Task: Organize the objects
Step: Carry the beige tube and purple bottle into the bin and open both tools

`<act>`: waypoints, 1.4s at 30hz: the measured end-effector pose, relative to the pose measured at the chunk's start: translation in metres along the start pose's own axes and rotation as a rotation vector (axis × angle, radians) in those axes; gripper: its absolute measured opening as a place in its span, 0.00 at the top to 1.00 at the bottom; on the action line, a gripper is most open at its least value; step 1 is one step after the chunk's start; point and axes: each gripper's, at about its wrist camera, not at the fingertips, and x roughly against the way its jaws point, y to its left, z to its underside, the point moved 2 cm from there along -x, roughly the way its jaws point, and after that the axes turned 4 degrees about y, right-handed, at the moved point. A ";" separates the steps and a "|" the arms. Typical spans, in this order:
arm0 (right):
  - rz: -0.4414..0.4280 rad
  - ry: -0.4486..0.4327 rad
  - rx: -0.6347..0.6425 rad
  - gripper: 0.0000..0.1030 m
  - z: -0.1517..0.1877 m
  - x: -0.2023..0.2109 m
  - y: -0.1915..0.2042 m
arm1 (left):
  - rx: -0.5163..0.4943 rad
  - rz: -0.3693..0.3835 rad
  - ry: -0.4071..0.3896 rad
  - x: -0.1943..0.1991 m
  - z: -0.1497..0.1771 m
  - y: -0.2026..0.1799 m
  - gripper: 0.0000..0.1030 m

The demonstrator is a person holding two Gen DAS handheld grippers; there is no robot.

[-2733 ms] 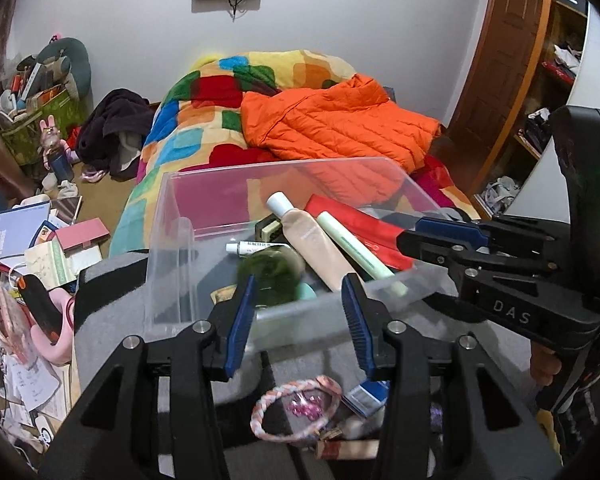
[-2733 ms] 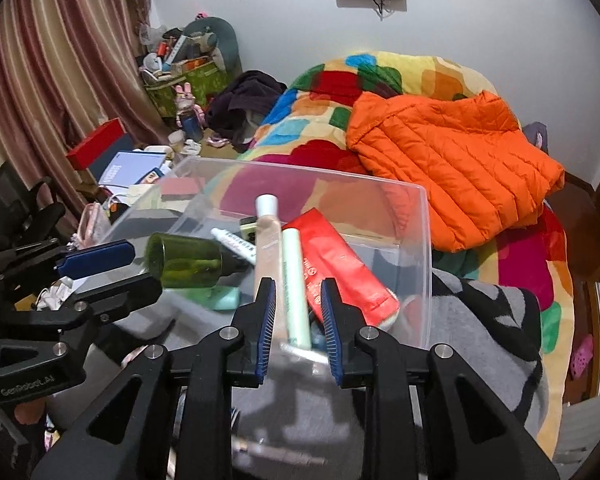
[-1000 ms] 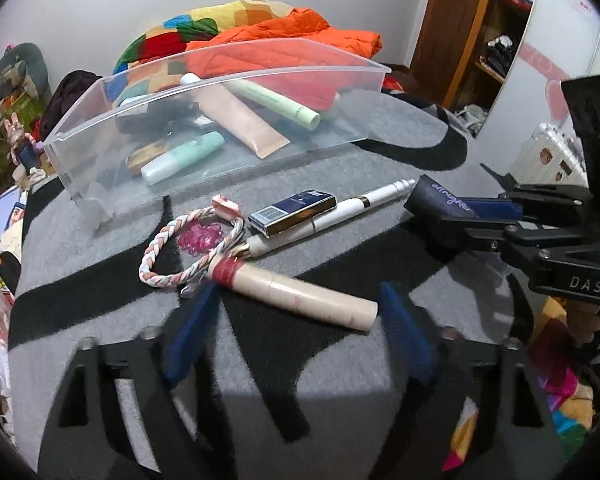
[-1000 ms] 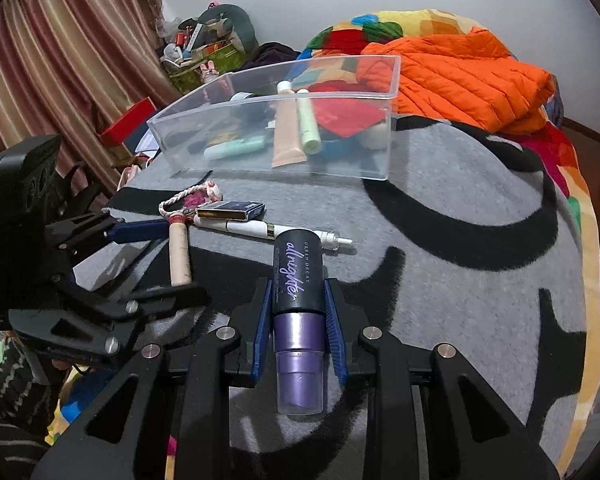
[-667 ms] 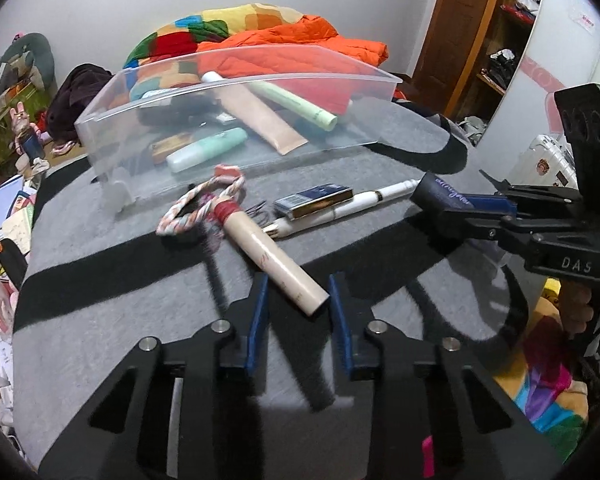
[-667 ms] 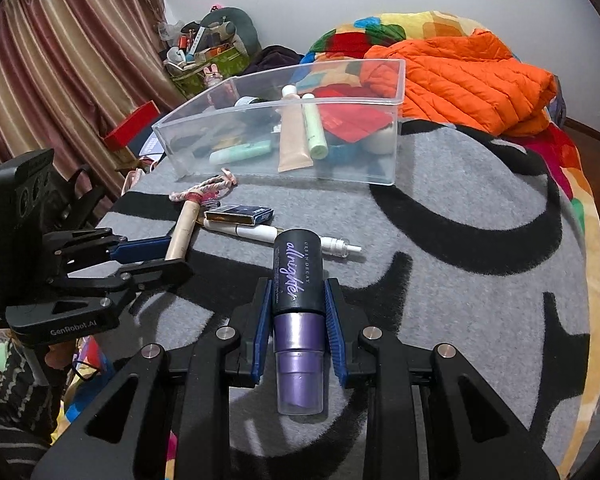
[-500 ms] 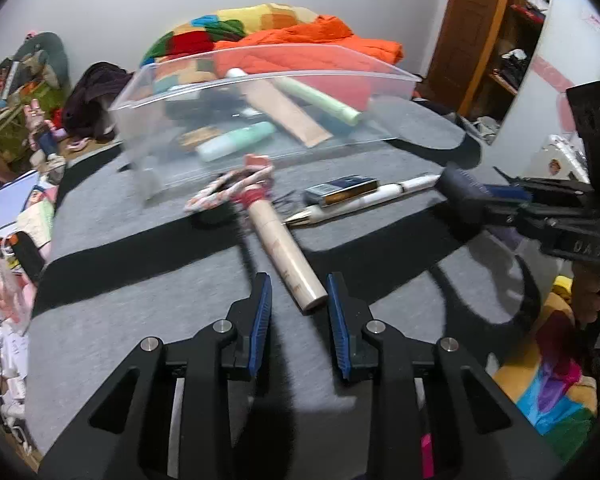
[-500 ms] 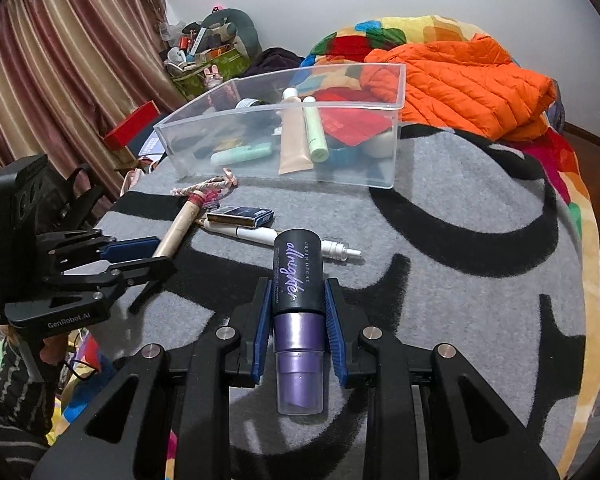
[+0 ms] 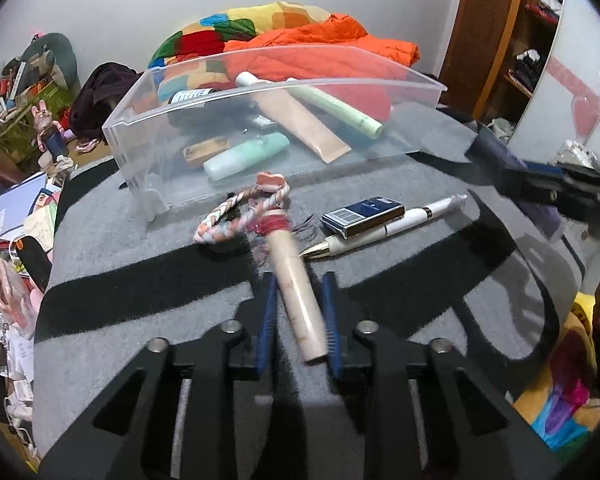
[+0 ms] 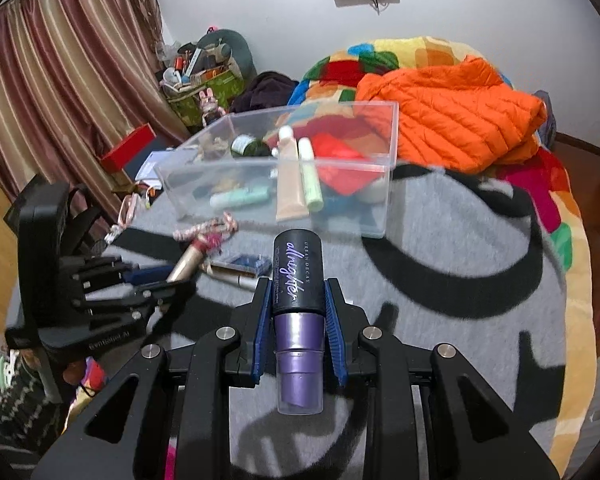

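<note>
Left gripper (image 9: 298,316): its jaws have just been closing, and we find them pinched on the beige tube (image 9: 296,292). The tube's long axis runs straight ahead along the fingers, red-banded end (image 9: 275,225) away from us toward the bin (image 9: 140,160), blunt end sticking back between the pads. It looks tipped up off the blanket (image 9: 120,340) at our end, with the far end near the braided band (image 9: 236,216).

Right gripper (image 10: 296,320): pressed on the purple bottle (image 10: 298,320), black cap forward, clear base toward the camera, long axis also along the fingers. We judge it held clear of the blanket.

Bin: clear plastic, open top, directly ahead of both grippers and beyond the loose items. The left gripper sits nearer its front wall, so the coming move is up and forward over that wall.

Bin contents, as we see them: a peach tube (image 9: 300,124), a pale green tube (image 9: 332,106), a mint bottle (image 9: 246,156), a dark green bottle (image 10: 248,145), a red pouch (image 10: 340,160) and some smaller pieces we cannot identify.

Loose on the blanket: the braided band, a blue box (image 9: 362,216) and a white pen (image 9: 392,224), the last two lying side by side and touching.
</note>
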 end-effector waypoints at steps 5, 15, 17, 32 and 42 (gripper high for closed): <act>0.022 -0.045 0.016 0.77 -0.021 0.005 0.004 | 0.014 0.010 -0.020 0.011 0.012 0.005 0.86; 0.091 -0.093 0.069 0.77 -0.074 -0.006 0.013 | 0.025 0.030 -0.159 0.058 0.000 0.007 0.86; 0.103 -0.093 0.069 0.77 -0.083 -0.011 0.014 | 0.036 0.035 -0.178 0.062 -0.009 0.010 0.86; 0.077 0.019 -0.037 0.78 -0.124 -0.073 -0.004 | 0.132 0.067 -0.157 0.036 -0.093 0.055 0.86; 0.087 0.100 -0.030 0.77 -0.119 -0.098 -0.012 | 0.122 0.091 -0.092 0.010 -0.106 0.049 0.86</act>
